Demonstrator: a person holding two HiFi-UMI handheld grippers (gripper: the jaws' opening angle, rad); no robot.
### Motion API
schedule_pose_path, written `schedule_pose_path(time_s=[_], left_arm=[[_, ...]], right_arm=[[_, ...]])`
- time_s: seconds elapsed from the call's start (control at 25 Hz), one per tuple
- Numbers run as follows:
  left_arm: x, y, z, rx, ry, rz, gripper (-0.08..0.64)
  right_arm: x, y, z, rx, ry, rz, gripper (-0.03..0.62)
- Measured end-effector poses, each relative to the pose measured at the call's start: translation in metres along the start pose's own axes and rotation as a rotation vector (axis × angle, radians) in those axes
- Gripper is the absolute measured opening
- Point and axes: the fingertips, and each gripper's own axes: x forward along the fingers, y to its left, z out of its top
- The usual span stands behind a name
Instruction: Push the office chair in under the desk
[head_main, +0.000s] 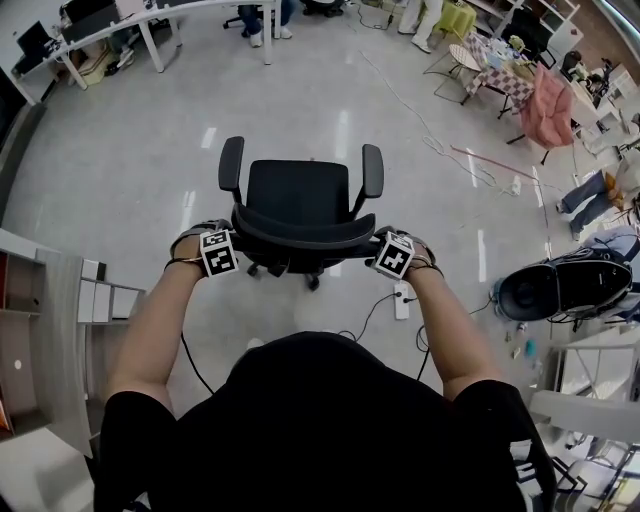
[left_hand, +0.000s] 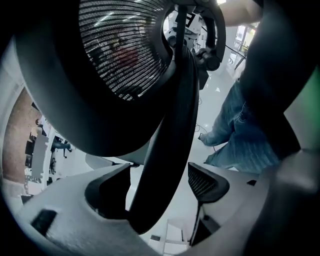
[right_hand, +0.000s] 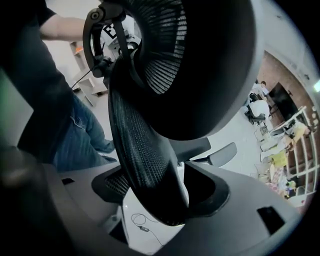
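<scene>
Head view: office chair (head_main: 300, 200) is standing on open floor (head_main: 120, 160) with its backrest (head_main: 300, 238) facing the person, well apart from the white surface (head_main: 110, 30) running along the far left of the room. A power strip (head_main: 401, 300) with its cable is lying on the floor just beside the chair's base, on the right side. A grey shelf unit (head_main: 45, 300) is sitting at near left. Left claw (head_main: 222, 256) and right claw (head_main: 392, 258) are sitting at the two ends of the backrest's top rim, both pointing steeply down. Both forearms are reaching forward, nearly parallel, with left hand (head_main: 192, 246) and right hand (head_main: 422, 256) wrapping the handles. Left gripper view: the jaws are standing apart and straddling the dark rim. The rim is lying close against one jaw, and pale floor is showing in the gap before the other pad (left_hand: 206, 181). The person's jeans (left_hand: 240, 130) are showing behind. Right gripper view: the jaws are standing wide apart with the mesh rim running down between them and filling most of the gap. A thin cable (right_hand: 142, 225) is lying on the floor below.
</scene>
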Motion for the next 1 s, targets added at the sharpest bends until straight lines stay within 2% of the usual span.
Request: schedule_pose_path(time_s=[0.24,0.36,0.44,0.56,0.76,1.0], left_arm=[[0.019,0.001,-0.006,0.051,0.053,-0.011,0.359],[0.02,0.004,-0.003,0.052,0.032,0.0,0.359],[0.019,0.005,-0.001,0.049,0.018,0.011,0.357],[0.02,0.006,0.0,0.057,0.005,0.038,0.34],[0.021,0.009,-0.001,0.088,0.019,0.054,0.286],[0.024,0.002,0.002,0.079,0.023,0.06,0.273]], right_arm=[[0.013,-0.001,-0.005,-0.06,0.054,0.012,0.299],[0.012,-0.002,-0.004,-0.091,0.044,0.007,0.294],[0.011,-0.001,-0.004,-0.126,0.047,-0.007,0.271],[0.011,-0.001,-0.005,-0.186,0.053,-0.05,0.199],[0.013,-0.005,-0.004,-0.196,0.035,-0.071,0.187],[0.014,-0.008,-0.008,-0.202,0.027,-0.085,0.189]])
